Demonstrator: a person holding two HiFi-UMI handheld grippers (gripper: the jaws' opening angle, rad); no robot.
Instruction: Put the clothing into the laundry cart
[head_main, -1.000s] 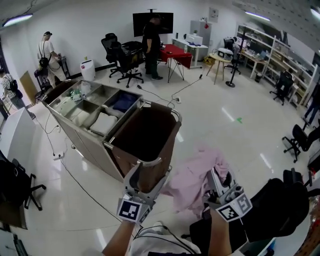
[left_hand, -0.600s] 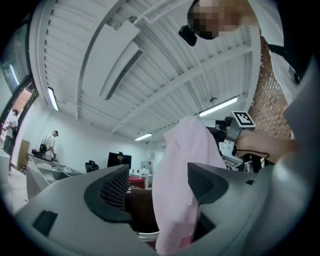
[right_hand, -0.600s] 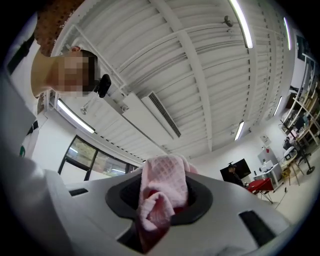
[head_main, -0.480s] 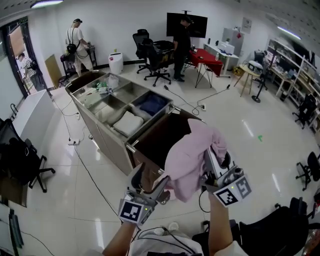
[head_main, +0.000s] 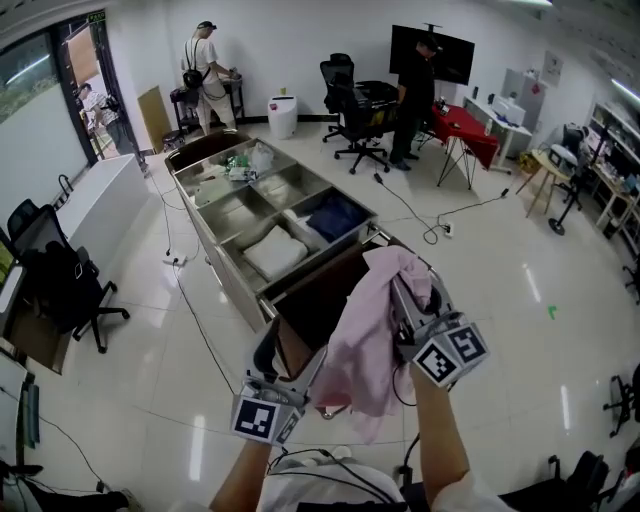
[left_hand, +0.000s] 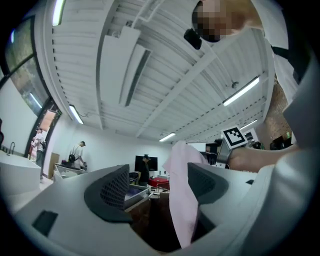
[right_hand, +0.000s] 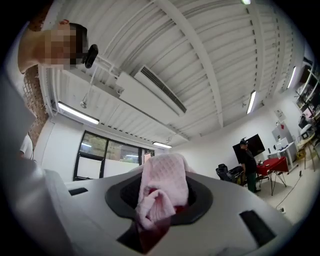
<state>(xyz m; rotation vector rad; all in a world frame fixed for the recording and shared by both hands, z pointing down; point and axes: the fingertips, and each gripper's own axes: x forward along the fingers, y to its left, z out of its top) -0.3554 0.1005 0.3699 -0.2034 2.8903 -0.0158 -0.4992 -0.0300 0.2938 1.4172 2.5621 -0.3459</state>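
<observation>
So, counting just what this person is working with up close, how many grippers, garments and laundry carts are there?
Grippers: 2 (left gripper, right gripper)
Garments: 1 (pink garment)
Carts: 1 (laundry cart)
Total: 4

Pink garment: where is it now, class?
In the head view the pink garment hangs from the right gripper at the laundry cart's near end, beside the left gripper.

No text, labels, numbers legible, as far as visible.
</observation>
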